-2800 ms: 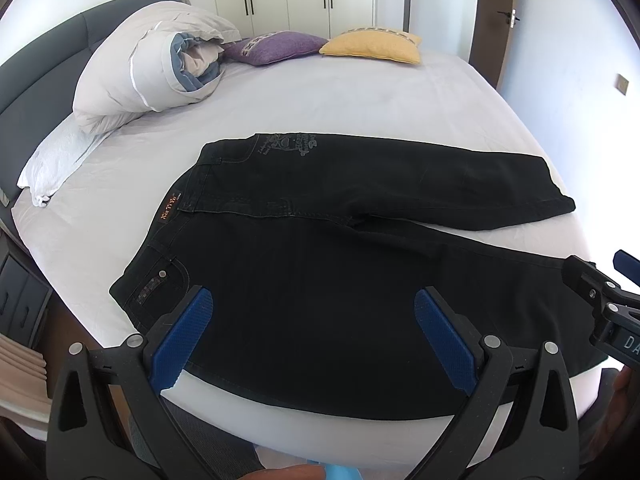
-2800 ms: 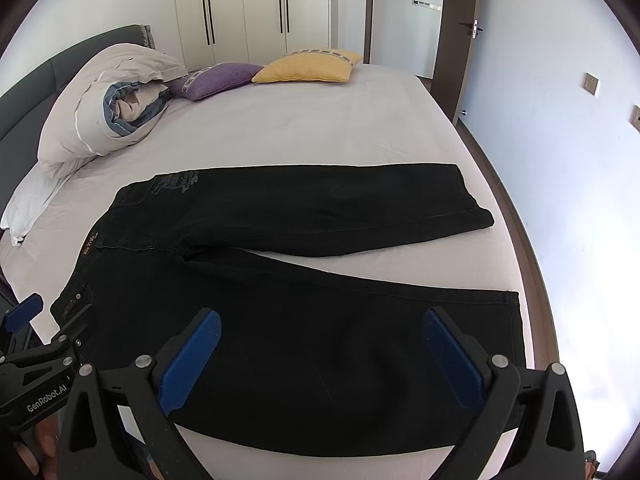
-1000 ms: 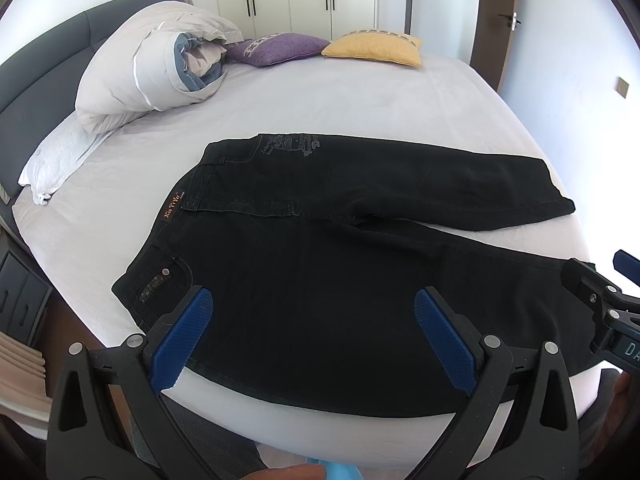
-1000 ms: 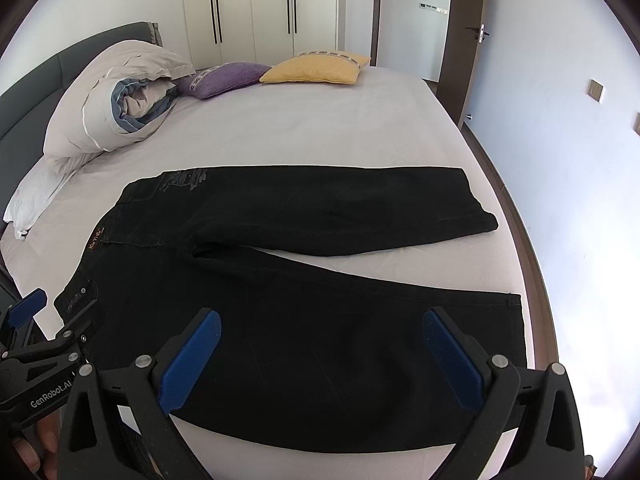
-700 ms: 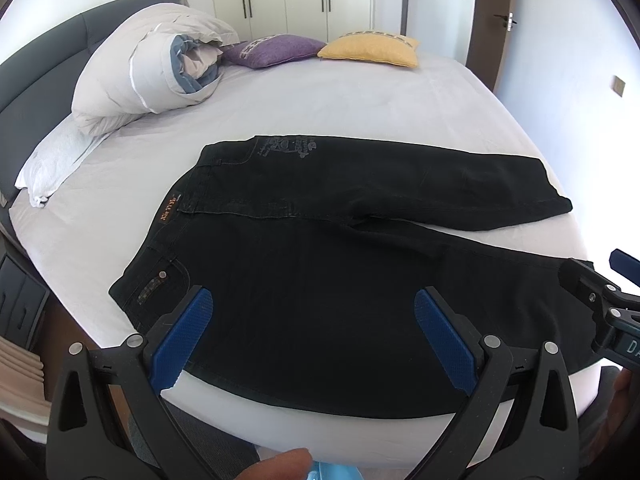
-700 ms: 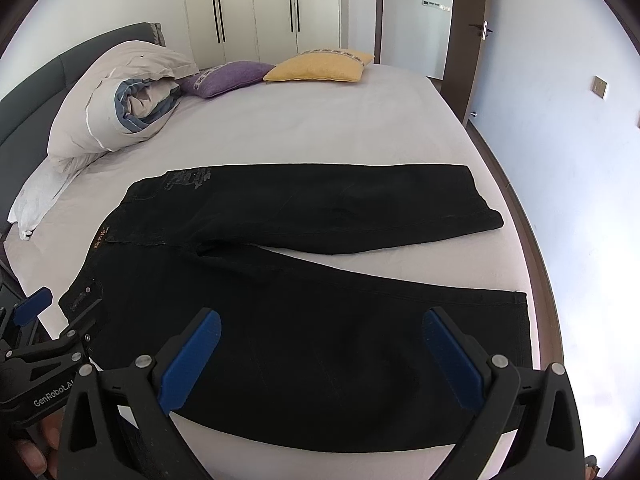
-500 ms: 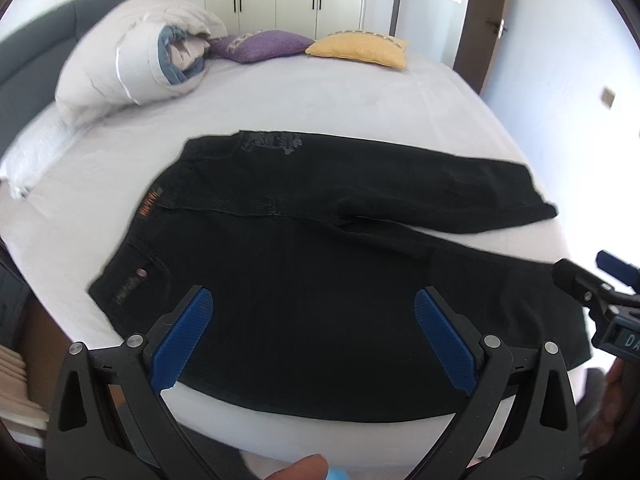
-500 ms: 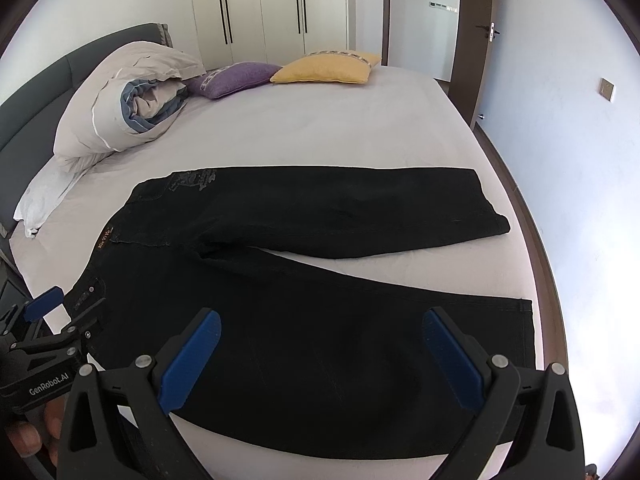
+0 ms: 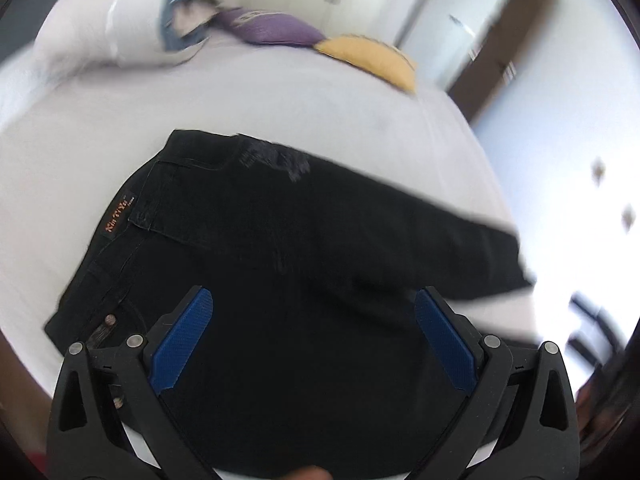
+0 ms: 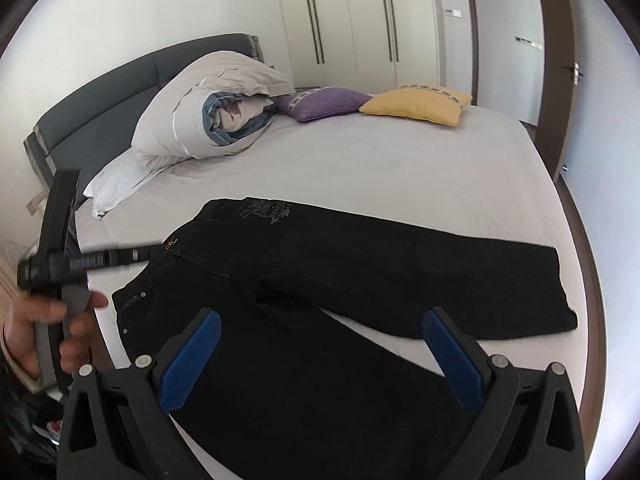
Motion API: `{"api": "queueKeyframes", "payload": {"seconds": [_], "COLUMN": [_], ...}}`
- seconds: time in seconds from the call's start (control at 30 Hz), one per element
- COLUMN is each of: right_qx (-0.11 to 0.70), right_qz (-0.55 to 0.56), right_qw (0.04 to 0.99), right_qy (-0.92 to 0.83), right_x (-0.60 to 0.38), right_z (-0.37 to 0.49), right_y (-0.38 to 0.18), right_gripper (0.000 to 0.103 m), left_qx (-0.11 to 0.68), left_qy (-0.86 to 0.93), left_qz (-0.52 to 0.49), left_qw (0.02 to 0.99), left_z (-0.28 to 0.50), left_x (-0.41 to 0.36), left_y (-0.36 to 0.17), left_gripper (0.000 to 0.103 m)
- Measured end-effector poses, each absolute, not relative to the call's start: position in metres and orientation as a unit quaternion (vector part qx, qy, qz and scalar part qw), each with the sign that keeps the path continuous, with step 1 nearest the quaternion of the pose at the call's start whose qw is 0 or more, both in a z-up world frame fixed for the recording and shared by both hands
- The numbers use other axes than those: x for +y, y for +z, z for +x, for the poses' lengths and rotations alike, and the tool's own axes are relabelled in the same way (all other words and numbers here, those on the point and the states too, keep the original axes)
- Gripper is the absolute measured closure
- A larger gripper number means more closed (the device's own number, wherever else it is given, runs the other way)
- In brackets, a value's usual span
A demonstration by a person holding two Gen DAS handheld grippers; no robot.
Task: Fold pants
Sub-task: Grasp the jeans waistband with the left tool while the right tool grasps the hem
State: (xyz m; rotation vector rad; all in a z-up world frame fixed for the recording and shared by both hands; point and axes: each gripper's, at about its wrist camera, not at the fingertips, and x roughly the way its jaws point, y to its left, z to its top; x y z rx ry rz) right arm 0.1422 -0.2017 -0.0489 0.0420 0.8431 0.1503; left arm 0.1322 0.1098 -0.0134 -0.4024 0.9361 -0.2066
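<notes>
Black pants (image 10: 360,264) lie flat on the white bed (image 10: 360,168), waistband to the left, the two legs spread apart toward the right. My right gripper (image 10: 320,356) hovers open over the near leg with nothing between its blue pads (image 10: 190,360). In the blurred left wrist view, my left gripper (image 9: 314,336) is open above the seat of the pants (image 9: 280,240), close to the waistband label (image 9: 118,220). A hand (image 10: 36,320) holds the left gripper at the left bed edge, with its fingers reaching over the waistband.
A rolled duvet and pillow (image 10: 208,108) sit by the dark headboard (image 10: 100,100). A purple cushion (image 10: 324,102) and a yellow cushion (image 10: 416,106) lie at the far side. Wardrobe doors (image 10: 352,20) and a brown door frame (image 10: 556,60) stand behind.
The left gripper has swung quickly in toward the waistband, blurring its view. The right gripper's view has turned left and risen a little. Both stay open and the pants have not moved.
</notes>
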Motion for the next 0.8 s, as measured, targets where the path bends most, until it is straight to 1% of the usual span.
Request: {"api": "queueKeyframes", "payload": {"seconds": [0.03, 0.1, 0.17, 0.2, 0.23, 0.27, 0.33, 0.43, 0.5, 0.57, 0.6, 0.67, 0.7, 0.73, 0.8], "right_qx": [0.408, 0.408, 0.412, 0.416, 0.419, 0.423, 0.433, 0.439, 0.449, 0.458, 0.463, 0.470, 0.472, 0.473, 0.480], "right_qz": [0.013, 0.003, 0.011, 0.021, 0.029, 0.035, 0.041, 0.042, 0.038, 0.027, 0.023, 0.016, 0.012, 0.009, 0.006], "right_qw": [0.909, 0.907, 0.902, 0.899, 0.895, 0.892, 0.882, 0.872, 0.864, 0.856, 0.852, 0.843, 0.840, 0.838, 0.830], "right_qy": [0.084, 0.106, 0.126, 0.138, 0.148, 0.158, 0.178, 0.211, 0.225, 0.239, 0.245, 0.260, 0.267, 0.273, 0.283], "right_x": [-0.202, -0.204, -0.208, -0.211, -0.214, -0.217, -0.223, -0.234, -0.238, -0.239, -0.240, -0.240, -0.239, -0.238, -0.238], "right_z": [0.149, 0.168, 0.188, 0.199, 0.208, 0.219, 0.240, 0.262, 0.276, 0.291, 0.296, 0.306, 0.310, 0.312, 0.315], "right_y": [-0.049, -0.053, -0.059, -0.063, -0.066, -0.069, -0.076, -0.084, -0.093, -0.103, -0.107, -0.115, -0.119, -0.122, -0.131], "right_gripper": [0.000, 0.000, 0.000, 0.000, 0.001, 0.004, 0.004, 0.004, 0.005, 0.009, 0.011, 0.011, 0.011, 0.012, 0.015], "left_qx": [0.444, 0.421, 0.390, 0.377, 0.372, 0.376, 0.411, 0.485, 0.504, 0.522, 0.533, 0.548, 0.554, 0.560, 0.565], "left_qy": [-0.107, -0.117, -0.118, -0.114, -0.104, -0.094, -0.083, -0.116, -0.104, -0.124, -0.128, -0.133, -0.137, -0.140, -0.152], "left_qz": [-0.236, -0.365, -0.439, -0.446, -0.427, -0.381, -0.246, -0.110, -0.007, 0.050, 0.081, 0.139, 0.159, 0.176, 0.189], "left_qw": [0.858, 0.822, 0.801, 0.804, 0.818, 0.839, 0.874, 0.860, 0.857, 0.842, 0.832, 0.814, 0.806, 0.797, 0.789], "left_z": [0.147, 0.192, 0.230, 0.250, 0.270, 0.290, 0.338, 0.386, 0.404, 0.419, 0.427, 0.436, 0.441, 0.448, 0.460], "left_x": [0.124, 0.163, 0.189, 0.196, 0.199, 0.196, 0.179, 0.152, 0.135, 0.126, 0.121, 0.113, 0.113, 0.115, 0.118], "left_y": [-0.013, -0.015, -0.014, -0.012, -0.006, -0.001, 0.003, -0.022, -0.042, -0.068, -0.083, -0.110, -0.120, -0.131, -0.146], "left_gripper": [0.000, 0.001, 0.001, 0.001, 0.001, 0.001, 0.002, 0.002, 0.002, 0.002, 0.003, 0.008, 0.015, 0.020, 0.023]}}
